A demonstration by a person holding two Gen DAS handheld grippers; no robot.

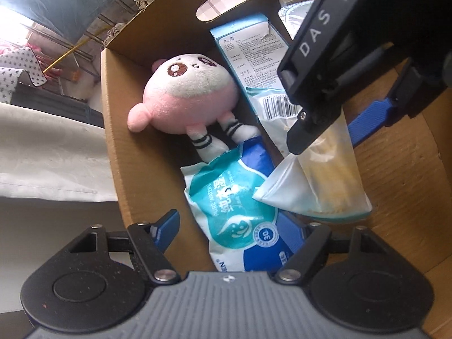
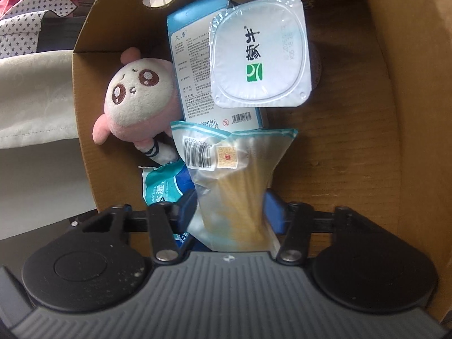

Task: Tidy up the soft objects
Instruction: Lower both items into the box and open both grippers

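Observation:
A pink and white plush toy (image 1: 189, 93) (image 2: 135, 104) lies against the left wall of a cardboard box (image 1: 127, 155) (image 2: 353, 141). A blue and white wet-wipes pack (image 1: 234, 206) (image 2: 161, 189) lies below the toy's feet. My left gripper (image 1: 234, 228) hangs open over this pack, and its pads do not press on it. My right gripper (image 2: 231, 210) (image 1: 327, 138) is shut on a clear bag of yellow sticks (image 2: 237, 186) (image 1: 325, 186). The bag is pinched at its middle and hangs inside the box, over the pack's right edge.
A light blue carton (image 1: 251, 56) (image 2: 192, 84) lies along the box floor beside the toy, with a sealed white yogurt cup (image 2: 260, 53) (image 1: 293, 17) on top of it. The box's right half shows bare cardboard. White cloth (image 1: 50, 155) and star-print fabric (image 1: 17, 67) lie outside the left wall.

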